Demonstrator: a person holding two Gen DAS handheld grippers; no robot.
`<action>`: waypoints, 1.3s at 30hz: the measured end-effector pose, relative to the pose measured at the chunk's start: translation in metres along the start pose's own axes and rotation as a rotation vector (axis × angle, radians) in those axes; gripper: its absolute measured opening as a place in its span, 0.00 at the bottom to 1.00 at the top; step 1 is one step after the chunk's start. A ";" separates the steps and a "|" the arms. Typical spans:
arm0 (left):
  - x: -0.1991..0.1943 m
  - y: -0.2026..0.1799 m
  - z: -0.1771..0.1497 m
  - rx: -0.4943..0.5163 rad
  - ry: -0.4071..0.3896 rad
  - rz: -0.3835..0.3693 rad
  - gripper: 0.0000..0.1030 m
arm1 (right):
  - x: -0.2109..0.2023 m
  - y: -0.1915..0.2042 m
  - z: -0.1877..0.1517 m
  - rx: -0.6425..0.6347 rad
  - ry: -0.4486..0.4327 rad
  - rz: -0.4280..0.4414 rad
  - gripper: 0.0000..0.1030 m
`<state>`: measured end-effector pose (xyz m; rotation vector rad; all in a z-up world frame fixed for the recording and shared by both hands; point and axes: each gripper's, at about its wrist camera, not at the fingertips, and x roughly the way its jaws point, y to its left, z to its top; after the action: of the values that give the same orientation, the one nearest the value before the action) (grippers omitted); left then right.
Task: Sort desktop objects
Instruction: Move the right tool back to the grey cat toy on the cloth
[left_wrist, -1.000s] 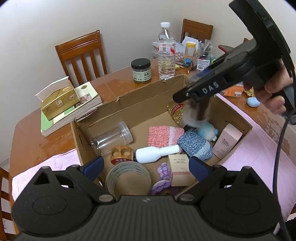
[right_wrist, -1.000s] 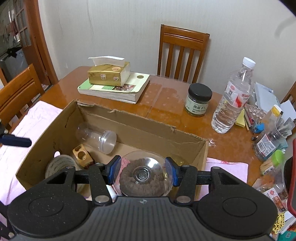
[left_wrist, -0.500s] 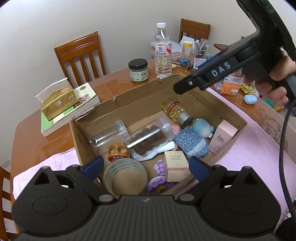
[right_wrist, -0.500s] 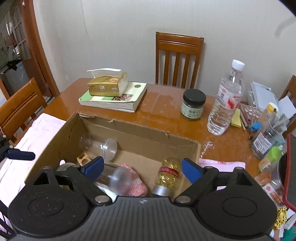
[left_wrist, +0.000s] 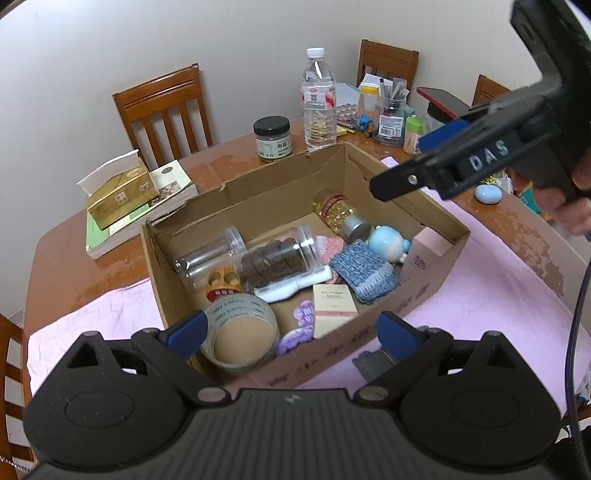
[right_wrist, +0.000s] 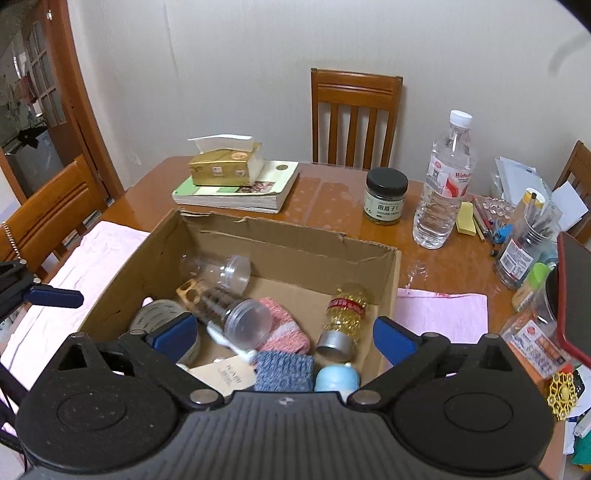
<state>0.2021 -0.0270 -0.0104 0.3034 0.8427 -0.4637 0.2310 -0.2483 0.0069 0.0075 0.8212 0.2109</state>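
Where the left wrist sees purple flowers (left_wrist: 300, 325), the right cannot.

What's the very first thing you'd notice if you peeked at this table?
The open cardboard box in the middle of the table, crammed with stuff: a clear jar of dark brown pieces lies on its side in the heap, beside a roll of tape. Behind the box a tall water bottle stands upright.

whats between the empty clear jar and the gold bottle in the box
The jar of dark pieces lies on its side between the empty clear jar and the gold bottle, beside a pink knitted piece; the left wrist view shows it best.
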 end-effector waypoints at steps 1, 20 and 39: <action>-0.002 -0.001 -0.002 -0.003 0.001 -0.003 0.95 | -0.004 0.003 -0.004 -0.002 -0.005 -0.002 1.00; -0.028 -0.010 -0.048 -0.011 0.015 -0.008 0.95 | -0.048 0.084 -0.091 -0.095 -0.070 -0.124 1.00; -0.021 0.012 -0.083 -0.017 0.043 0.005 0.95 | -0.003 0.101 -0.126 0.095 0.063 -0.173 1.00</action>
<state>0.1431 0.0254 -0.0461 0.3010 0.8873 -0.4462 0.1185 -0.1590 -0.0679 0.0187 0.8889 0.0090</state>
